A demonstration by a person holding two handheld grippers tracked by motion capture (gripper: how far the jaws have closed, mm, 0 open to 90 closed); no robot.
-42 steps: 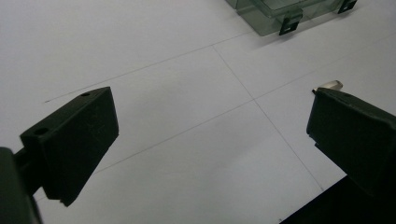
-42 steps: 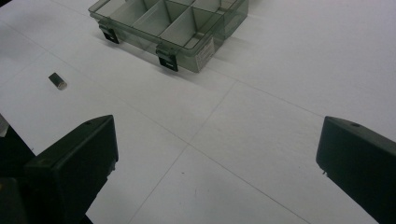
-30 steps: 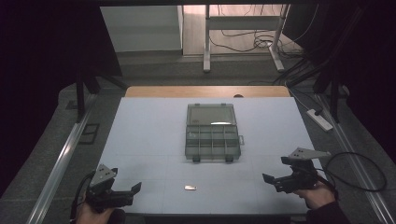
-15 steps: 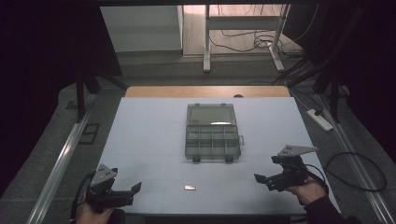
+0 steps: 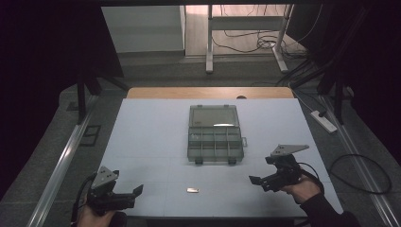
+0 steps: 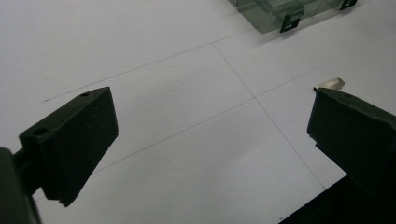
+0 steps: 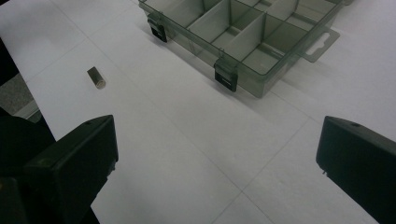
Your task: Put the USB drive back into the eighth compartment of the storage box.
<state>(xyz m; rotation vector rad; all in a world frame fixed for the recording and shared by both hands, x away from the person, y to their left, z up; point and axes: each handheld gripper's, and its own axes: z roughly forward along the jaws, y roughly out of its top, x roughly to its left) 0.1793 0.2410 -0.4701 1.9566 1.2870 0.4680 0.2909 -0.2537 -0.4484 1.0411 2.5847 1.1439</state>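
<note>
Lying lower centre, small silver metal cylinder awaits pickup toward open clear plastic compartment box; both grippers, left gripper and right gripper, gape empty.

The small metal piece is half hidden behind a jaw in the left gripper view; the compartment box is cut off at the top edge.
</note>
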